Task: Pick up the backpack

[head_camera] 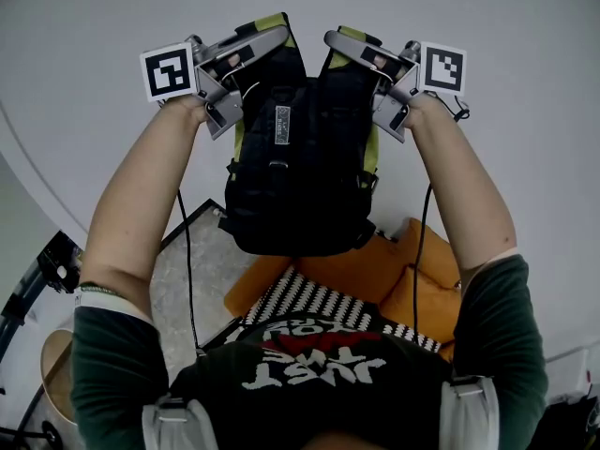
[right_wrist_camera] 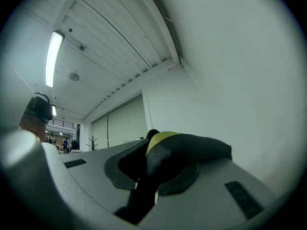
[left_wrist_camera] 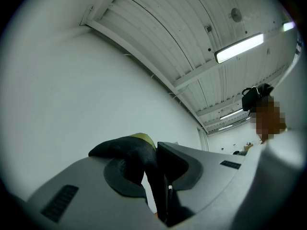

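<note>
A black backpack with yellow-green trim hangs in the air in front of a white wall in the head view, held up by its two shoulder straps. My left gripper is shut on the left strap, whose black mesh and yellow edge bulge out between the jaws in the left gripper view. On the other side, my right gripper is shut on the right strap. Both grippers point upward toward the ceiling. The pack's back panel faces me.
Orange cushions and a black-and-white striped surface lie below the backpack. A white wall stands close behind it. Cables hang from both grippers. Ceiling lights show overhead, and a chair base sits low on the left.
</note>
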Demonstrator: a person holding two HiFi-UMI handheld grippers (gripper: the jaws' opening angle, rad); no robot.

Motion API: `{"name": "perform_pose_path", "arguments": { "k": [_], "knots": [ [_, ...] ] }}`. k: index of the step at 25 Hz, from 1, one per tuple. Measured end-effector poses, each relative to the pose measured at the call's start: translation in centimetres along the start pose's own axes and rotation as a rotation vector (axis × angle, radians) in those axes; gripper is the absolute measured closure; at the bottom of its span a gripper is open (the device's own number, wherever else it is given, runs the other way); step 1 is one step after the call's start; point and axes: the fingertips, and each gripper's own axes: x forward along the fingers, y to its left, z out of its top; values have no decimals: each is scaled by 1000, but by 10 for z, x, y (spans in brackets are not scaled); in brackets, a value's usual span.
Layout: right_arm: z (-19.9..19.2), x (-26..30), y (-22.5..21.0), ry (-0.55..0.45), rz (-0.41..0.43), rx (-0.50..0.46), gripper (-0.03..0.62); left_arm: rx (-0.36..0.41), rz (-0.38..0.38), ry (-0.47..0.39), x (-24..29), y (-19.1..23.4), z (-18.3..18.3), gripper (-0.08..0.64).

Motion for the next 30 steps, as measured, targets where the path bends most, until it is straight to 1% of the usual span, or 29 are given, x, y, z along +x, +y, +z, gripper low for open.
{"name": "perform_pose_path", "arguments": {
  "k": [8,13,22,30],
  "knots": [
    [0,0,3,6,-10,3,526,-13,15,4,0,-1,1,477],
    [0,0,5,7,-36,-25,529,-10,13,5,1,-5,2,477],
    [-1,1,5,13,-32,-61,532,3,11,5,0,-4,2,477],
    [-2,0,4,21,-30,-72,532,11,14,7,0,-3,1,477]
  ]
}}
